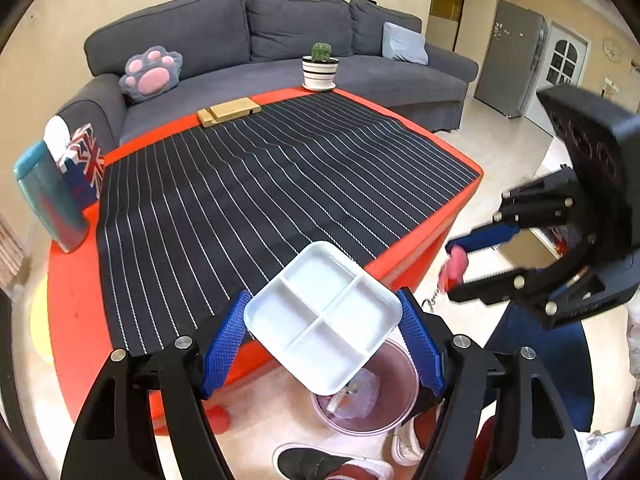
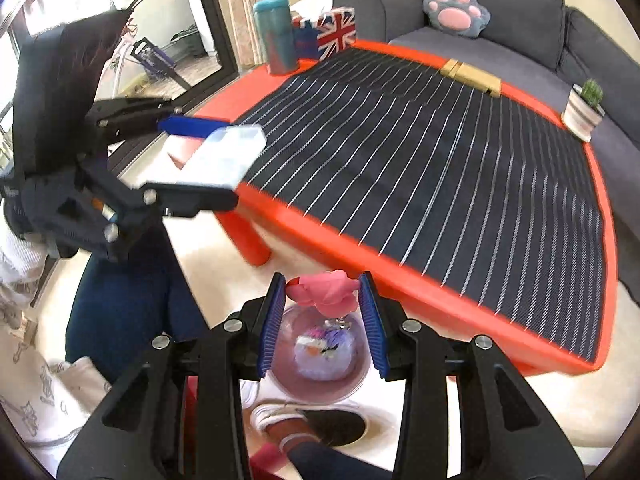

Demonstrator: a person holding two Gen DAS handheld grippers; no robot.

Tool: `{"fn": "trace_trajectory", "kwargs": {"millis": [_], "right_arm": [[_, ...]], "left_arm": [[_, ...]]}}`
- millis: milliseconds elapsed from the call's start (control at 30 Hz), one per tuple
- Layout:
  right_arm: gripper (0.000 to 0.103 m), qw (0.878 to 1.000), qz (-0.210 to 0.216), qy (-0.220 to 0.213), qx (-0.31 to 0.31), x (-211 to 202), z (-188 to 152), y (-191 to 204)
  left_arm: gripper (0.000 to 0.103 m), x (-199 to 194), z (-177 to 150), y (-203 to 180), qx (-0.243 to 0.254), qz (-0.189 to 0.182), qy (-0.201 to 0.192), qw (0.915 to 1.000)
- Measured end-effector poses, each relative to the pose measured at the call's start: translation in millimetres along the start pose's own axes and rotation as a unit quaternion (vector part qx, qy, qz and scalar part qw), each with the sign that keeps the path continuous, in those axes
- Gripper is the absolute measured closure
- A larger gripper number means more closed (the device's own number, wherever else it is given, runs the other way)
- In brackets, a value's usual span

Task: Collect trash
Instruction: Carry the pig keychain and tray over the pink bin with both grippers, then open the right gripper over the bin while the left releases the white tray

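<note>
My left gripper (image 1: 323, 334) is shut on a white four-compartment tray (image 1: 323, 316), held tilted over the near table edge, above a clear trash bin (image 1: 366, 408) on the floor. My right gripper (image 2: 323, 318) is shut on a crumpled pink piece of trash (image 2: 326, 289), held above the same bin (image 2: 320, 360), which holds crumpled trash. The right gripper also shows in the left wrist view (image 1: 456, 268) with the pink piece (image 1: 454, 266). The left gripper with the tray (image 2: 228, 152) shows blurred in the right wrist view.
A red table (image 1: 76, 300) bears a dark striped mat (image 1: 260, 184), a teal bottle (image 1: 50, 196), a Union Jack tissue box (image 1: 84, 168), a wooden block (image 1: 228, 111) and a potted cactus (image 1: 320, 66). A grey sofa (image 1: 248, 40) stands behind. The person's feet (image 2: 312, 424) are beside the bin.
</note>
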State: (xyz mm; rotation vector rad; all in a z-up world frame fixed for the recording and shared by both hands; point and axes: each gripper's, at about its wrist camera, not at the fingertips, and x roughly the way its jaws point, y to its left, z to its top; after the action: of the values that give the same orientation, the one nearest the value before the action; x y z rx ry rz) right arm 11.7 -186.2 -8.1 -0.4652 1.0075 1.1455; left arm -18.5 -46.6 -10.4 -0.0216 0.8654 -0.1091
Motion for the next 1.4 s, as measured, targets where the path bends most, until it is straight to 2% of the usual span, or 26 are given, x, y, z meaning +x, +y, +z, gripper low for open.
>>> {"fn": "trace_trajectory", "kwargs": {"millis": [133, 200, 233, 267, 300, 400, 900, 1400], "right_arm": [[0.065, 1.000, 0.020, 0.009, 0.002, 6.6, -12.5, 5.4], [0.059, 1.000, 0.021, 0.009, 0.008, 8.6, -16.0, 4.8], [0.051, 1.000, 0.021, 0.008, 0.011, 8.6, -16.5, 4.2], [0.030, 1.000, 0.018, 0.004, 0.015, 7.5, -17.2, 2.9], [0.019, 1.000, 0.013, -0.001, 0.020, 5.7, -17.1, 1.1], [0.010, 0.999, 0.011, -0.010, 0.034, 1.5, -15.2, -4.6], [0.003, 0.998, -0.022, -0.029, 0.056, -11.4, -27.1, -10.5], [0.003, 0.992, -0.055, -0.059, 0.101, -33.4, -44.1, -31.1]], "left_arm": [[0.032, 1.3, -6.3, -2.1, -0.002, -0.003, 0.006, 1.0000], [0.032, 1.9, -9.0, -2.2, -0.004, -0.005, 0.010, 0.9999], [0.032, 1.5, -10.1, -2.3, -0.005, -0.006, 0.011, 0.9999], [0.032, 1.0, -11.0, -2.2, -0.005, -0.007, 0.012, 0.9999], [0.032, 0.6, -12.0, -3.2, -0.005, -0.008, 0.013, 0.9999], [0.032, -0.4, -14.7, -4.0, -0.004, -0.013, 0.016, 0.9998], [0.032, -1.6, -17.6, -20.8, 0.013, -0.038, 0.018, 0.9990], [0.031, 5.9, -16.2, -49.1, 0.035, -0.059, 0.029, 0.9972]]}}
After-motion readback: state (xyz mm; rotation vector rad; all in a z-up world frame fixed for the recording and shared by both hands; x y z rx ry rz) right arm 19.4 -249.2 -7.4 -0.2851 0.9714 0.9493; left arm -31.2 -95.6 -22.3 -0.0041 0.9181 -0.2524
